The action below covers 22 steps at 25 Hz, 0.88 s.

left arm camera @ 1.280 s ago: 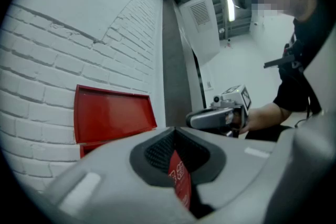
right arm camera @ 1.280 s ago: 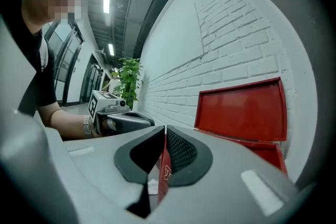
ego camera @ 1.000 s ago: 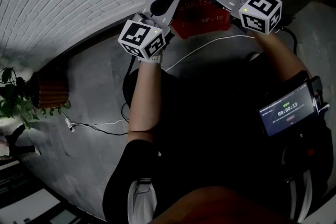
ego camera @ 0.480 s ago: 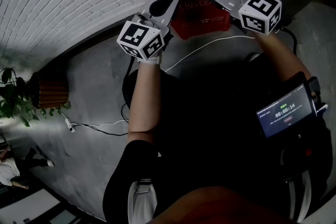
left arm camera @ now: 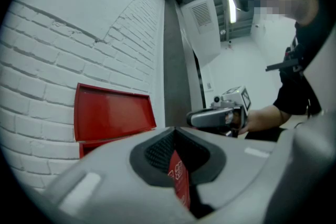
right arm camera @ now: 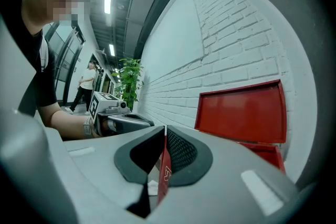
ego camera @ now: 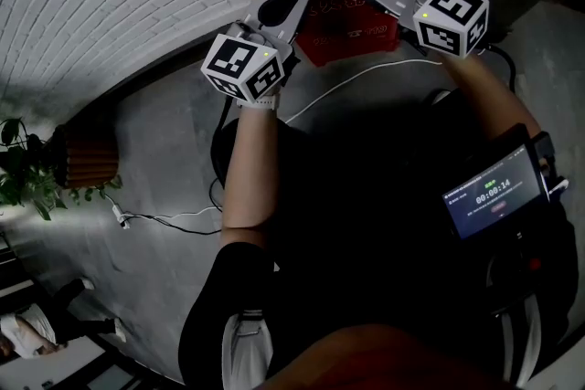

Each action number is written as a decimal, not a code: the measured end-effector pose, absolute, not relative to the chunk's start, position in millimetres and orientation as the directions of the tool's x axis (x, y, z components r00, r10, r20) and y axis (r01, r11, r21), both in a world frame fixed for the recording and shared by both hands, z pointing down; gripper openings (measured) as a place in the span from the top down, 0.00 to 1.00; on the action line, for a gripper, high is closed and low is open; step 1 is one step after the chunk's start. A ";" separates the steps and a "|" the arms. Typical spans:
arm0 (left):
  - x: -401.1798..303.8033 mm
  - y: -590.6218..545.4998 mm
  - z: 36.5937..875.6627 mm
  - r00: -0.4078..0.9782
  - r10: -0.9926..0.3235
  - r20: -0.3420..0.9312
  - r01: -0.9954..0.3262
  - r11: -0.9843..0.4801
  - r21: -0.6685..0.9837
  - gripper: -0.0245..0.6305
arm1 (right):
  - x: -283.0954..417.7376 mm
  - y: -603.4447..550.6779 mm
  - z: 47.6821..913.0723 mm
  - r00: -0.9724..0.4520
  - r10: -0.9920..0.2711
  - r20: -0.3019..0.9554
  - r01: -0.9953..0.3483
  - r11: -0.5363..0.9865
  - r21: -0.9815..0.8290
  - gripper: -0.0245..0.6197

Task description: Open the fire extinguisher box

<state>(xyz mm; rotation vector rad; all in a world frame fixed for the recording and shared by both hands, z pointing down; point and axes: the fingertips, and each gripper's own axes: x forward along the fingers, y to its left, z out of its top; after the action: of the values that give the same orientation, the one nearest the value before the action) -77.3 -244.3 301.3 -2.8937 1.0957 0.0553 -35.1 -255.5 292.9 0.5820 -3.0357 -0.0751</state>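
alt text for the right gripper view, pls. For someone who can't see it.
The right hand-held gripper is shut on the thin edge of a red panel with white print. Behind it, to the right, a red lid stands raised against a white brick wall. The left hand-held gripper is in view at left.

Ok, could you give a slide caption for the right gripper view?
Right gripper shut on the printed front panel of the red fire extinguisher box, lid raised against white brick wall.
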 end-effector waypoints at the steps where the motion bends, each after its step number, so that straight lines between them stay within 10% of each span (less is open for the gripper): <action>1: -77.3 -244.4 300.9 0.749 -0.661 -0.050 -0.663 -0.748 -0.031 0.96 | -35.0 -255.6 291.2 -0.928 -0.372 0.033 -0.370 0.928 0.054 0.93; 22: -76.4 -244.0 298.8 0.748 -0.662 -0.051 -0.664 -0.747 -0.031 0.96 | -33.1 -254.0 281.1 -0.927 -0.376 0.006 -0.375 0.925 0.060 0.93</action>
<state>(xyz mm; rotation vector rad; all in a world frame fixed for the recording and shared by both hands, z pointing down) -76.4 -244.0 298.8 -2.8928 1.0985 0.0573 -33.1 -254.0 281.1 0.5976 -3.0650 -0.0894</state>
